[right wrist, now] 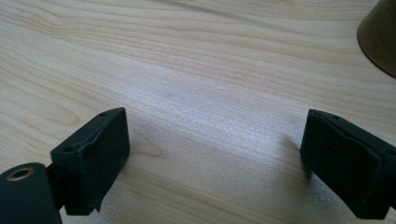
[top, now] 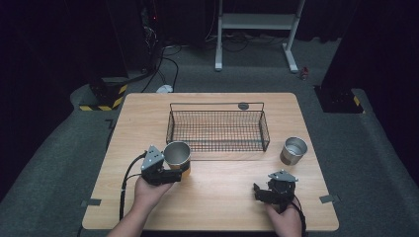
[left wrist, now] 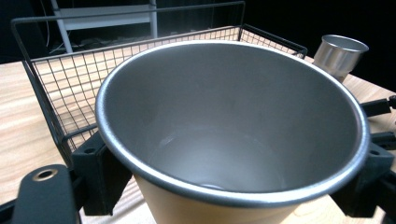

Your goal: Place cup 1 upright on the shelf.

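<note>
dark room, grey carpet, cables and a white frame at 12 o'clock behind a pale wooden table [top: 212,197].

left side: left gripper [top: 174,174] sits at about 8 o'clock on the table, held by a hand [top: 148,190] coming in from 6. its jaws are clamped on a tan cup [top: 177,157] with a steel lining, one pad on each side just under the rim. in the left gripper view the cup [left wrist: 233,135] looks empty and tips slightly toward the camera. whether its base rests on the wood or hangs just above it is hard to tell. cup stands just beside the basket's near-left corner, not inside.

centre: wire basket [top: 170,129], black, at 12 o'clock from table centre, nothing in it.

right side: bare steel cup [top: 294,150] at 3 o'clock, upright, just off the basket's right end. right gripper [top: 261,193] at 5 o'clock, jaws apart, holding nothing, low over bare wood and well apart from the steel cup.

judgement: step in hand looks like carrying the tan cup into the basket. to do it well: keep the clamp firm, since the wall tapers and could slip downward through the pads; lift straight up until the base clears the near wire wall; level the cup; travel toward 1 o'clock; lower onto the mesh floor before letting go. leave room on the right for the steel cup. keep the right gripper parked out of the path.
</note>
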Tool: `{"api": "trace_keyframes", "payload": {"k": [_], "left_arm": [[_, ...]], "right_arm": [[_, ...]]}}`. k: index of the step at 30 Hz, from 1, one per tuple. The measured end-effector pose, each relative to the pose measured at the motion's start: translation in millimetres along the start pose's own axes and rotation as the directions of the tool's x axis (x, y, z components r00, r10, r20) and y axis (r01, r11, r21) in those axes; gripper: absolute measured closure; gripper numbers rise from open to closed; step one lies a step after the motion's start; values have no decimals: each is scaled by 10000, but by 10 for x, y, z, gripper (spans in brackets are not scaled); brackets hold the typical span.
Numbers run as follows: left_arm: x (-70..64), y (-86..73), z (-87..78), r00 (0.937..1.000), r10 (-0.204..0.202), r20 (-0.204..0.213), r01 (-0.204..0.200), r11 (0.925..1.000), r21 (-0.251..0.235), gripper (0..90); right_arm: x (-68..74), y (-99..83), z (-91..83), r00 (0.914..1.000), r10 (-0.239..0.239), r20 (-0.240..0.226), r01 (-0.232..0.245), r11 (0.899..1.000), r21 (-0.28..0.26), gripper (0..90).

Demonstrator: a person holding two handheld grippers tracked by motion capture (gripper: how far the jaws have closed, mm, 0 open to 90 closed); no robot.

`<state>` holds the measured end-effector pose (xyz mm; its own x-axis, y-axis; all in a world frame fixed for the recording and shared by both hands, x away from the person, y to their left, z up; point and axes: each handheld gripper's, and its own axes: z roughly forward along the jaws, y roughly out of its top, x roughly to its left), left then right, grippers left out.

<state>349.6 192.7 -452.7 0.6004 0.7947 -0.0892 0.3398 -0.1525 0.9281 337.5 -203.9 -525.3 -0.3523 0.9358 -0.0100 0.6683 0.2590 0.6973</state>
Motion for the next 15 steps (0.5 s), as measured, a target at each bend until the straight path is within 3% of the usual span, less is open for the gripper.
{"api": "trace_keyframes", "payload": {"k": [15], "left_arm": [[43,228,112,10000,50,-71,-50,10000,30,151]], "right_arm": [[-2,-1,-2,10000,-55,-28,55,10000,-6,82]]}}
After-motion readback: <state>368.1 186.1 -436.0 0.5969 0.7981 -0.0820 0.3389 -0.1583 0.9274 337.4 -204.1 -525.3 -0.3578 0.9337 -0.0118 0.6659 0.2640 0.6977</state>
